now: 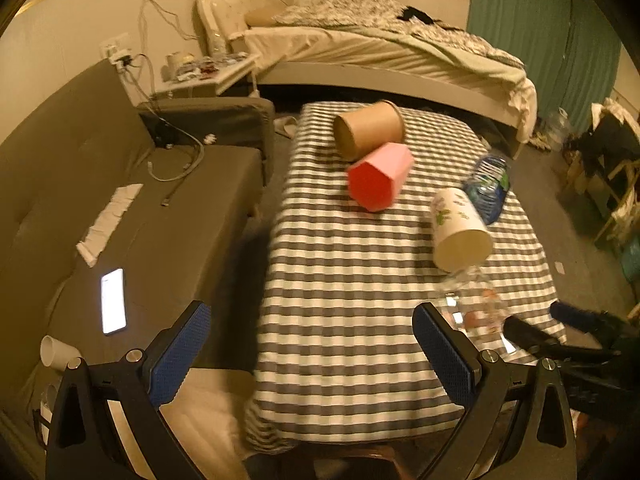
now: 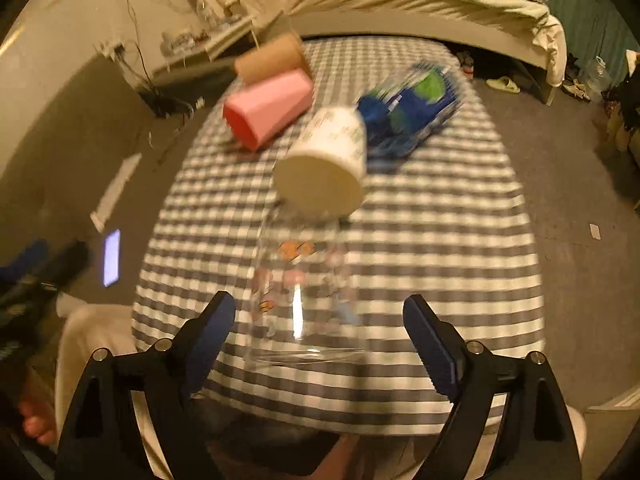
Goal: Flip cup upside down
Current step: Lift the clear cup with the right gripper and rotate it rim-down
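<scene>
On the checked tablecloth (image 1: 344,280) several cups lie on their sides: a brown paper cup (image 1: 368,130), a pink faceted cup (image 1: 378,178), a white printed cup (image 1: 460,230) and a clear glass cup (image 1: 476,304) nearest the front. In the right wrist view the clear glass (image 2: 304,292) lies between and just beyond my open right gripper (image 2: 320,328), with the white cup (image 2: 324,164), pink cup (image 2: 268,108) and brown cup (image 2: 272,58) behind. My left gripper (image 1: 312,344) is open and empty over the table's front left edge. The right gripper (image 1: 560,332) shows at right.
A crushed blue water bottle (image 1: 490,184) lies beside the white cup. A grey sofa (image 1: 140,220) with a lit phone (image 1: 113,300), cables and paper stands left of the table. A bed (image 1: 380,52) is behind. Clutter sits on the floor at right.
</scene>
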`<control>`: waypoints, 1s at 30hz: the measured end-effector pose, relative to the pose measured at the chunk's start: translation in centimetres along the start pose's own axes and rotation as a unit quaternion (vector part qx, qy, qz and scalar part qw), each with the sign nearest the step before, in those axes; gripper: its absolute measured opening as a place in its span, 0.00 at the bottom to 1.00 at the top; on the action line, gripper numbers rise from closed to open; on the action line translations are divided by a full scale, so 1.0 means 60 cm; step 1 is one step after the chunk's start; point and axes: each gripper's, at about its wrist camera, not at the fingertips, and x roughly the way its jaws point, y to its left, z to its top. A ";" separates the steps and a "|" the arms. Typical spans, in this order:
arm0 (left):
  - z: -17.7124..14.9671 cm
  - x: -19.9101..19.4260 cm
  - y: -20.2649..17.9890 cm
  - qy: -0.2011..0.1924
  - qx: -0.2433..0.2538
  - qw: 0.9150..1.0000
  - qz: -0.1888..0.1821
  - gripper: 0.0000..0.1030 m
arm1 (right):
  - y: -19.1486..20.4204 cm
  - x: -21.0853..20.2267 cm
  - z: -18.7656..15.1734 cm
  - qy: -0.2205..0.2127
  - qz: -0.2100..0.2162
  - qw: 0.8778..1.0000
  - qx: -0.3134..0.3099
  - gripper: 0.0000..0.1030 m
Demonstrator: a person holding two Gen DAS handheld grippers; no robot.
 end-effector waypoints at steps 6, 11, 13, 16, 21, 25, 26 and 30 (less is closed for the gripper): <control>0.037 0.032 -0.087 0.041 0.021 0.998 -0.033 1.00 | -0.068 -0.055 0.016 -0.028 -0.033 0.999 0.010 0.85; 0.056 0.093 -0.163 0.102 0.019 0.993 -0.063 1.00 | -0.136 -0.057 0.011 -0.022 -0.038 0.998 0.036 0.85; 0.056 0.121 -0.182 0.130 0.009 0.989 -0.075 1.00 | -0.154 -0.050 0.007 -0.014 -0.040 0.998 0.046 0.85; 0.055 0.160 -0.197 0.172 -0.004 0.982 -0.079 0.99 | -0.179 -0.039 -0.001 -0.004 -0.037 0.998 0.059 0.85; 0.051 0.195 -0.204 0.211 0.003 0.975 -0.066 0.77 | -0.214 -0.022 -0.008 0.007 -0.034 0.996 0.078 0.85; 0.047 0.206 -0.200 0.234 -0.003 0.969 -0.081 0.64 | -0.228 -0.016 -0.007 0.008 -0.032 0.996 0.088 0.85; 0.048 0.203 -0.200 0.231 0.004 0.970 -0.080 0.64 | -0.228 -0.018 -0.006 0.006 -0.031 0.996 0.087 0.85; 0.055 0.172 -0.199 0.205 0.020 0.975 -0.088 0.63 | -0.222 -0.025 -0.002 -0.001 -0.030 0.996 0.084 0.85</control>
